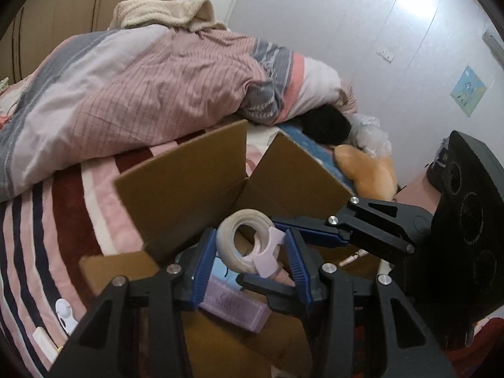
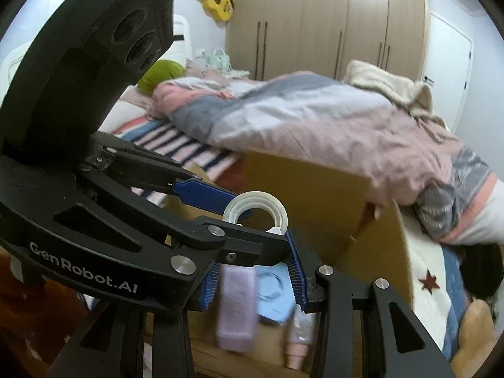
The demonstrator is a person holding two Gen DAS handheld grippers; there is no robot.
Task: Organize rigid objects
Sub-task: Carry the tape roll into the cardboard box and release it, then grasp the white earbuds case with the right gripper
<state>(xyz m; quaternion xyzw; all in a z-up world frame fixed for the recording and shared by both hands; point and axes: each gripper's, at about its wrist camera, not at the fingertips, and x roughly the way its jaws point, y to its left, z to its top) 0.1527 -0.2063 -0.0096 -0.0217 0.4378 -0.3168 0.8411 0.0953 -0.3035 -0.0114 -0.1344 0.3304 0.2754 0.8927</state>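
Note:
A clear tape roll in a pale pink dispenser [image 1: 249,241] hangs over an open cardboard box [image 1: 189,182] on the bed. My left gripper [image 1: 249,261] stands around it with jaws wide apart. My right gripper [image 1: 283,252] comes in from the right, and one of its fingers lies against the dispenser. In the right wrist view the tape roll [image 2: 256,214] sits between the left gripper's blue fingers [image 2: 204,193], above my right gripper [image 2: 252,280]. A lilac rectangular case [image 2: 236,308], a blue item [image 2: 272,293] and a pink tube [image 2: 297,340] lie inside the box [image 2: 315,198].
A rumpled pink and grey duvet [image 1: 126,94] lies behind the box, touching its far flaps. A tan plush toy [image 1: 368,170] and a black object [image 1: 327,123] lie at the right. The striped bedsheet [image 1: 37,239] spreads left. Wardrobes [image 2: 330,22] stand beyond the bed.

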